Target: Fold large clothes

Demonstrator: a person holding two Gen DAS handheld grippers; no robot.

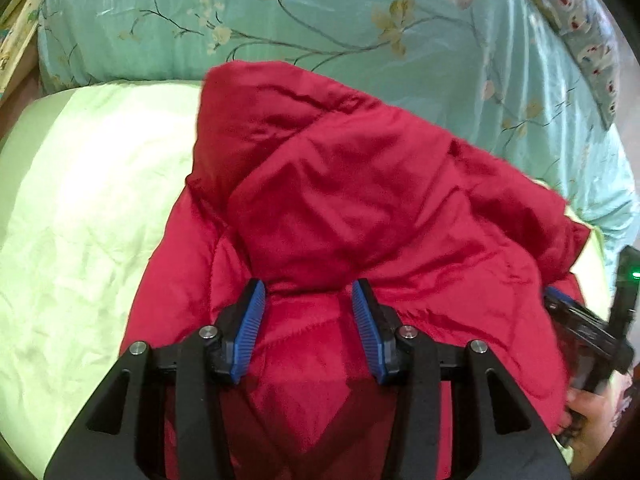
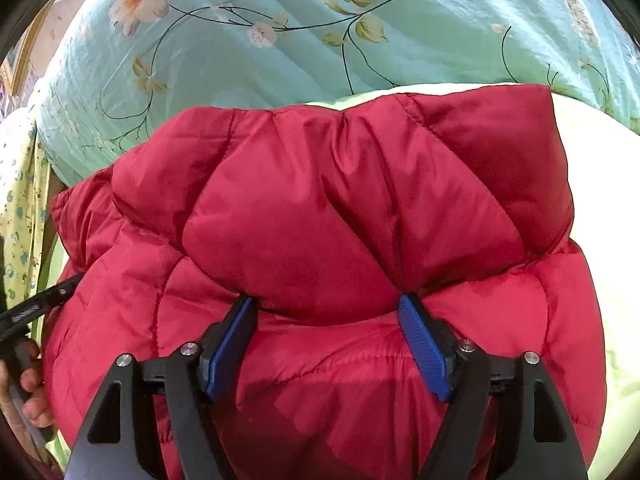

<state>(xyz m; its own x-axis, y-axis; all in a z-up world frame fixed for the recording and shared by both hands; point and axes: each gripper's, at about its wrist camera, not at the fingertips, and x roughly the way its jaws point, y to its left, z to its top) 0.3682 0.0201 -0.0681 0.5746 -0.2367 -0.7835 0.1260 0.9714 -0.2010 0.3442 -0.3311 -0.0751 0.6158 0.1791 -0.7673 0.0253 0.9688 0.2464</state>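
Both grippers are pointing steeply down at a puffy red quilted jacket (image 1: 360,184), which is lying bunched up on a pale green sheet (image 1: 80,200).

The left gripper (image 1: 308,320) is hovering over the near part of the jacket with its blue pads (image 1: 250,332) standing apart. Red fabric is bulging up between them, but I honestly can't tell if the pads are pressing on it or just sitting over it.

The right gripper (image 2: 326,324) is spread wider, and a fat quilted fold is swelling up between its blue pads (image 2: 424,344). The tips look like they're tucking under the edge of that fold, but again I can't tell if it's an actual grip.

In the left wrist view the other gripper is peeking in at the right edge, with a hand (image 1: 588,404) wrapped around its handle and a little green light glowing on it. In the right wrist view, fingers (image 2: 34,384) are holding a dark handle at the left edge.

No labels or writing readable anywhere on the jacket.

Behind the jacket a shiny teal floral quilt (image 2: 280,80) is lying heaped up, and a yellowish flowered cloth (image 2: 20,200) is hanging at the far left of the right wrist view.
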